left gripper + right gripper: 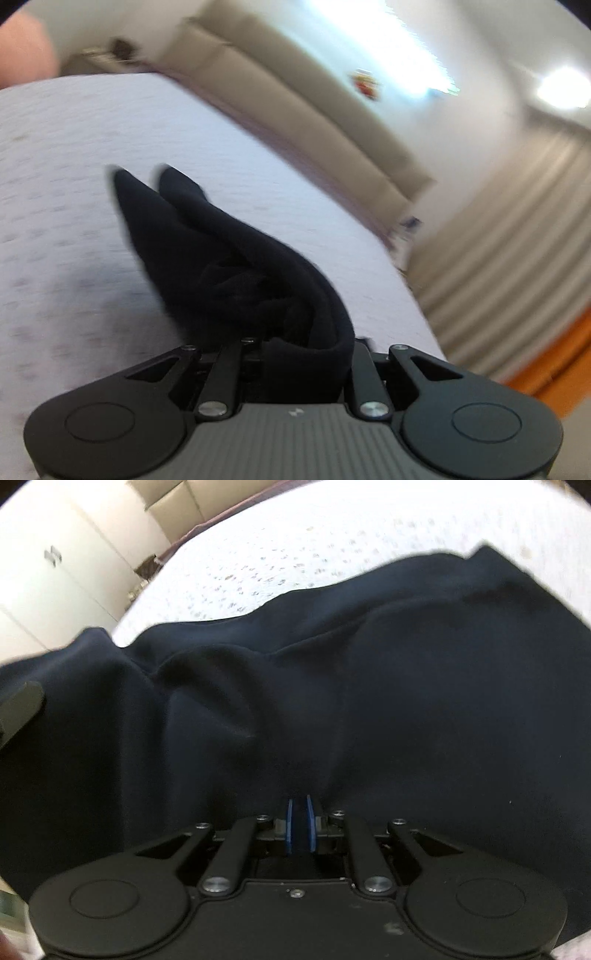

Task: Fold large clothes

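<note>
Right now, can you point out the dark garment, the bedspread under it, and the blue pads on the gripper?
dark garment [406, 672]: right wrist view, on its broad spread panel.
bedspread [74, 147]: left wrist view, on a bare patterned patch.
blue pads [289, 825]: right wrist view, on the left pad's edge, cloth pinched between them.

A bed covered in a white, faintly dotted bedspread fills the foreground, with a beige padded headboard along its far edge. Striped beige curtains hang beside a bright window, and white wardrobe doors stand against the wall.
</note>
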{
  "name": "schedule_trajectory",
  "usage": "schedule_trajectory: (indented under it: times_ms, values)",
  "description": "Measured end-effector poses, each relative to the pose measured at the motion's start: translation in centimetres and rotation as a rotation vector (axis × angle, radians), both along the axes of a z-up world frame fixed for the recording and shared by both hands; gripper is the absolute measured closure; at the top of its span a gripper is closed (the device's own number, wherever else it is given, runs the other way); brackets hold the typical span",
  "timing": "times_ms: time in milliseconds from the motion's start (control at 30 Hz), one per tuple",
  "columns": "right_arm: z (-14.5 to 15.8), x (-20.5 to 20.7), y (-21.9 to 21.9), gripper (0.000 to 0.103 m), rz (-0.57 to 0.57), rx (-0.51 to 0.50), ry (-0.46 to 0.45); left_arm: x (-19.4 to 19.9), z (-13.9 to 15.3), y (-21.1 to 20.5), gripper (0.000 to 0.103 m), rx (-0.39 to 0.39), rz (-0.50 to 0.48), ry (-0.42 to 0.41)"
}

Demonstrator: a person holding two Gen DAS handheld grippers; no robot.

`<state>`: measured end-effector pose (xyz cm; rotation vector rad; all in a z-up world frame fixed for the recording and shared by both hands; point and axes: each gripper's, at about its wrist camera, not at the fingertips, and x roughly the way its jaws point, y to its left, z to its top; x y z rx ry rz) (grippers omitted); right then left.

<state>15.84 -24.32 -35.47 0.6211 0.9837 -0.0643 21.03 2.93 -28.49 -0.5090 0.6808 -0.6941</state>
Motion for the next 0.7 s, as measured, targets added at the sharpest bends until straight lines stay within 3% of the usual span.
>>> schedule_trajectory:
  times_ms: [67, 133, 233, 333, 433, 500, 533, 600, 633, 667, 700]
  values:
    - [0.0, -0.3, -2.5, 0.091, -0.013, 0.122, -0.008, -1.1, 0.9, -3.1, 0.086, 0.003, -0.073, -0.039]
    - [0.8, -1.3, -5.2, 0.091, -0.039, 0.161, -0.039, -2.4, 1.6, -6.4, 0.086, -0.008, -0.16, -0.059]
    - [2.8, -3.5, -9.6, 0.091, -0.096, 0.123, -0.09, -4.2, 1.7, -10.8, 0.086, 0.008, -0.251, -0.064]
    - [4.2, -5.5, -14.3, 0.091, -0.16, 0.029, -0.098, -5.2, 0.8, -14.3, 0.087, 0.015, -0.279, -0.028]
    - [4.4, -6.6, -18.7, 0.087, -0.197, -0.082, -0.063, -5.5, -1.3, -17.7, 0.087, 0.098, -0.3, 0.0]
    - [4.2, -6.8, -20.8, 0.085, -0.193, -0.057, -0.07, -5.4, -3.6, -19.4, 0.087, 0.179, -0.291, 0.057]
    - [4.3, -6.6, -21.7, 0.081, -0.18, -0.027, -0.084, -5.4, -4.4, -19.8, 0.087, 0.207, -0.285, 0.071]
    - [4.4, -5.9, -22.3, 0.056, -0.14, 0.019, -0.111, -5.7, -5.3, -19.9, 0.087, 0.23, -0.278, 0.081]
    - [4.4, -5.4, -22.5, 0.036, -0.116, 0.049, -0.128, -5.9, -5.2, -19.8, 0.087, 0.23, -0.271, 0.08]
    - [4.3, -4.7, -21.9, 0.026, -0.098, 0.081, -0.142, -6.1, -5.0, -19.7, 0.086, 0.229, -0.265, 0.08]
    - [4.0, -4.3, -22.2, 0.025, -0.083, 0.123, -0.147, -5.5, -4.6, -20.3, 0.086, 0.232, -0.258, 0.079]
